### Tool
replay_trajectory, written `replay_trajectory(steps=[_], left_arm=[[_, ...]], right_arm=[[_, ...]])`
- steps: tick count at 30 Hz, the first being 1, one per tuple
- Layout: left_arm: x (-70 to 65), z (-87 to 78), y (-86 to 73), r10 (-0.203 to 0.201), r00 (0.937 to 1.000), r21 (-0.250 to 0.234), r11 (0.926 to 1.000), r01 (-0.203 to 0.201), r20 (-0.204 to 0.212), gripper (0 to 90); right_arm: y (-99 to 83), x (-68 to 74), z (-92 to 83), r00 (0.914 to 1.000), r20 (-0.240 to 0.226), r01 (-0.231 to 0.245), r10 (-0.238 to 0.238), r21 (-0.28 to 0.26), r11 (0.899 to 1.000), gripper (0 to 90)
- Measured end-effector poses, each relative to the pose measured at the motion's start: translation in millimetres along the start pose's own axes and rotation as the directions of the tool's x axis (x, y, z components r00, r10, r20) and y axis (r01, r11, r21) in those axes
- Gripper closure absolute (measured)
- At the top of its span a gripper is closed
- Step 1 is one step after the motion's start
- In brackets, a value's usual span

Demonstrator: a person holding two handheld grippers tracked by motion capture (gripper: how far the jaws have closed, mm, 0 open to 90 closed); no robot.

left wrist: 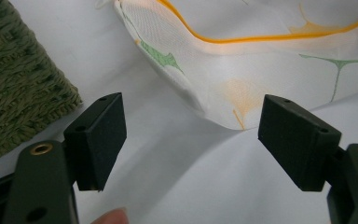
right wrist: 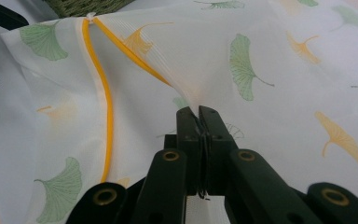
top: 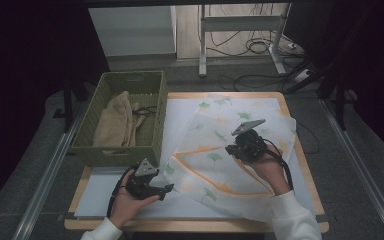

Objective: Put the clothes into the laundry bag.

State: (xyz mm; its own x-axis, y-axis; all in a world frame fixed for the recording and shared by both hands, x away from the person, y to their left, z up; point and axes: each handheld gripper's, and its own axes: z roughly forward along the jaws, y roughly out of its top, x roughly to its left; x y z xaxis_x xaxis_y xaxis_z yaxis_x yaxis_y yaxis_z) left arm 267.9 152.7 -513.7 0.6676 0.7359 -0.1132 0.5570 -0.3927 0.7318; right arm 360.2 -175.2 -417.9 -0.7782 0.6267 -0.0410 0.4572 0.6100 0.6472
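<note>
A white mesh bag (top: 230, 145) printed with green and orange leaves and edged by an orange zipper lies spread over the table's middle and right. My right gripper (top: 237, 150) is shut on the bag's upper layer near the zipper; in the right gripper view the fabric (right wrist: 196, 100) rises pinched between the closed jaws (right wrist: 199, 119). My left gripper (top: 166, 190) rests near the front left, open, its pads (left wrist: 100, 135) wide apart with nothing between them, just short of the bag's lower corner (left wrist: 228, 112).
A green woven basket (top: 125, 150) stands at the table's left, holding a beige cloth (top: 115, 120). A white sheet (top: 105, 190) covers the wooden tabletop. Beyond the far edge stand a desk frame (top: 240, 40) and floor cables.
</note>
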Motion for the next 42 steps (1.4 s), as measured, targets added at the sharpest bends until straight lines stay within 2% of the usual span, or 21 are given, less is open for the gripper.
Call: replay_trajectory(steps=[14,17,22,25,33,42], left_arm=[[-5.7,-6.2,0.6,0.009,0.9999,-0.009,0.9999,-0.009,-0.009,23.2],[-6.7,-9.5,3.2,0.004,1.0,-0.017,0.9998,-0.005,-0.009,23.3],[-9.9,-17.9,11.3,-0.001,0.9998,-0.034,0.9994,0.002,0.022,23.5],[-9.5,-23.4,15.8,0.0,0.9994,-0.022,0.9997,0.001,0.034,23.5],[-6.2,-31.6,23.2,-0.01,0.9996,-0.011,0.9999,0.01,0.026,24.0],[-2.5,-41.2,36.9,-0.041,0.9991,-0.023,0.9989,0.041,0.012,24.9]], right_arm=[[1.4,-1.0,-5.0,1.0,0.005,0.004,-0.004,-0.01,1.0,86.7],[0.7,-1.5,-3.1,1.0,0.001,0.009,-0.009,-0.006,1.0,86.7],[-0.6,-1.8,-2.5,1.0,-0.001,0.008,-0.008,-0.001,1.0,86.7],[-0.8,-0.6,-3.0,1.0,0.003,0.006,-0.006,0.002,1.0,86.7],[-1.0,0.6,-1.0,0.9998,0.01,0.014,-0.015,0.008,1.0,86.7],[-1.4,-0.3,-1.6,0.9999,0.008,0.014,-0.014,0.008,1.0,86.7]])
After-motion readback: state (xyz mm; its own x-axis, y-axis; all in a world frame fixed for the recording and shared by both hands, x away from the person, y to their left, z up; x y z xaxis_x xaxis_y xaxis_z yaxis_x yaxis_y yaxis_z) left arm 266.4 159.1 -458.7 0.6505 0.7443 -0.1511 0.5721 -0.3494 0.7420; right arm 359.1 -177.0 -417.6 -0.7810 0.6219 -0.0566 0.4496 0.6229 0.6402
